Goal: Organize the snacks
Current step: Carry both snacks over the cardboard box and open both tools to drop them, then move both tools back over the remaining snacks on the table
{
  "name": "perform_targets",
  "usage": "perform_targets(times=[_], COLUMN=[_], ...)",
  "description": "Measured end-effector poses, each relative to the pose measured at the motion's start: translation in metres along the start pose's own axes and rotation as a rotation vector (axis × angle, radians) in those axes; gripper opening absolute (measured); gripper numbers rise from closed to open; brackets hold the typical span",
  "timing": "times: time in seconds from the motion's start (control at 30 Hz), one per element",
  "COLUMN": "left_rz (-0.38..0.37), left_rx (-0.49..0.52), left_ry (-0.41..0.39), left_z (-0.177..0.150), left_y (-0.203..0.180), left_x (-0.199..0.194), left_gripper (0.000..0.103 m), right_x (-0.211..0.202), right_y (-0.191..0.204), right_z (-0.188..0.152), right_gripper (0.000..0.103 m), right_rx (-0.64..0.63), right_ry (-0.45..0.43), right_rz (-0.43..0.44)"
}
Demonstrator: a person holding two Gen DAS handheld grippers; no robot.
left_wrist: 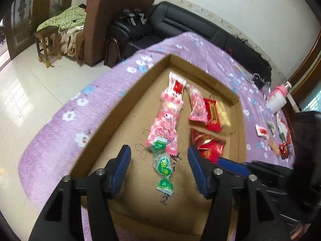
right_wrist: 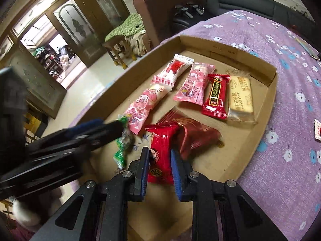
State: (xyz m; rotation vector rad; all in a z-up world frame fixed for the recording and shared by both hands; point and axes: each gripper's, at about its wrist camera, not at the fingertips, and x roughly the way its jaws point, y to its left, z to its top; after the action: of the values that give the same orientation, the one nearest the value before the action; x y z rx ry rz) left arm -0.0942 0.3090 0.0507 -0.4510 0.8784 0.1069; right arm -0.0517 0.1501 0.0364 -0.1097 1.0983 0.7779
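While my right gripper [right_wrist: 160,160] is squeezing the shiny red plastic snack packet [right_wrist: 160,150], my left gripper [left_wrist: 158,160] is hanging open over the green twisted candy string [left_wrist: 163,167], and the packet may be landing on the crinkly red bag [right_wrist: 197,138] at one o'clock.

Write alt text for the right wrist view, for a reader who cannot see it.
The right gripper is shut on a bright red foil snack packet above a shallow brown cardboard tray on a purple flowered tablecloth. Pink, red and beige wrapped snacks lie in the tray; the left gripper reaches in beside green-wrapped candies.
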Motion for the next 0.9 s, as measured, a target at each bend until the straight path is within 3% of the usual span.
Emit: perform_targets(times=[0.17, 0.33, 0.43, 0.5, 0.6, 0.9], left_rz=[0.012, 0.05, 0.113, 0.187, 0.247, 0.242], left_rx=[0.013, 0.047, 0.109, 0.173, 0.24, 0.323], left_ry=[-0.057, -0.106, -0.142, -0.181, -0.213, -0.189], left_z=[-0.002, -0.004, -0.01, -0.016, -0.023, -0.034], left_y=[0.0, -0.012, -0.026, -0.041, -0.057, -0.086], left_x=[-0.021, -0.033, -0.037, -0.039, -0.041, -0.038], left_gripper=[0.07, 0.07, 0.071, 0.071, 0.073, 0.073], right_x=[-0.007, -0.038, -0.06, -0.075, -0.089, -0.12], right_y=[0.009, 0.01, 0.0, -0.014, -0.036, -0.105], right_z=[0.0, -0.009, -0.018, -0.027, -0.035, -0.075], right_gripper=[0.024, 0.026, 0.035, 0.044, 0.046, 0.046], right_rx=[-0.045, -0.051, -0.023, 0.017, 0.07, 0.217], right_ry=[-0.042, -0.11, -0.158, -0.195, -0.226, -0.244], right_rz=[-0.038, -0.042, -0.047, -0.063, -0.095, -0.18])
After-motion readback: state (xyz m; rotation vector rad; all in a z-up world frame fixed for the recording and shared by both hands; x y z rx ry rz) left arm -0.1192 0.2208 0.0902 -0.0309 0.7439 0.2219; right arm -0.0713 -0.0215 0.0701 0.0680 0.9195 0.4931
